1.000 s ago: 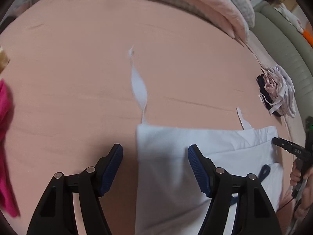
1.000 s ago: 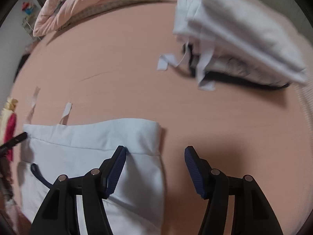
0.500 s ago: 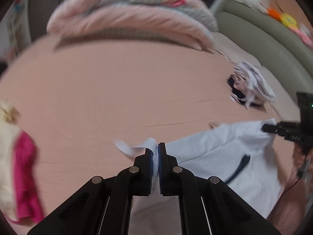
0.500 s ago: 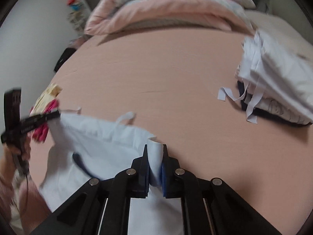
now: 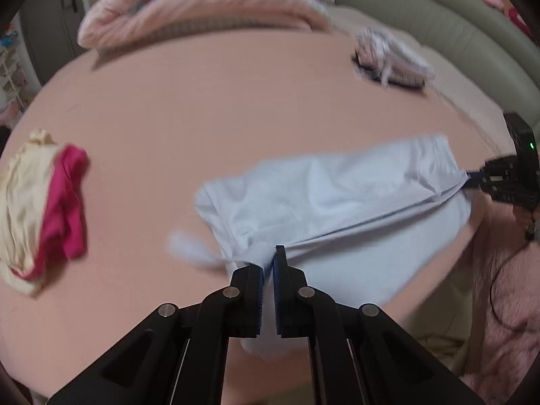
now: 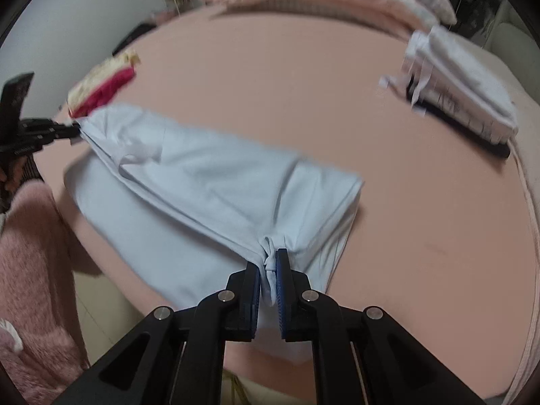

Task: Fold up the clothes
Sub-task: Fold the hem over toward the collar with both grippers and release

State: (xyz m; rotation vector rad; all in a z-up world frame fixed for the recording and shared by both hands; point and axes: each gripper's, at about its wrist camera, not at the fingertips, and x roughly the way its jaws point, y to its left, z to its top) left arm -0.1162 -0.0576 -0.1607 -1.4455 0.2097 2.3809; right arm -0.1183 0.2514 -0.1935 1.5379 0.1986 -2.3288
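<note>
Two grippers: both clamped on the pale blue garment (image 5: 337,202), one at each end of a raised fold.
Left gripper (image 5: 269,260): jaws together on a bunched corner of cloth, pointed steeply down at the bed (image 5: 202,101).
Right gripper (image 6: 268,266): jaws together on the opposite bunched corner, likewise tilted downward.
Garment position: stretched between the two grippers, upper layer lifted and doubled over a lower layer lying flat on the bed sheet beneath.
Reason for hold: likely pinched at both corners so the edge could be carried across evenly, keeping the fold line straight.
Task stage, judged: mid-fold, top layer not yet laid down and smoothed.
Folded stack (image 6: 462,91): well beyond the right gripper, far to its right; probably finished pieces, kept clear of the working area.
Pink and cream clothes (image 5: 44,209): off to the left of the left gripper, apart from the garment; seemingly awaiting folding.
Rolled bedding (image 5: 202,3): far ahead of both grippers, at the bed's far edge.
Hidden: cloth directly under each gripper, blocked by the black arms.
Cut off: near hem of the garment, dropping out of sight over the bed edge.
Hard to make out: garment type, blurred; a loose white strap-like piece (image 5: 192,249) beside the left gripper smeared beyond reading.
</note>
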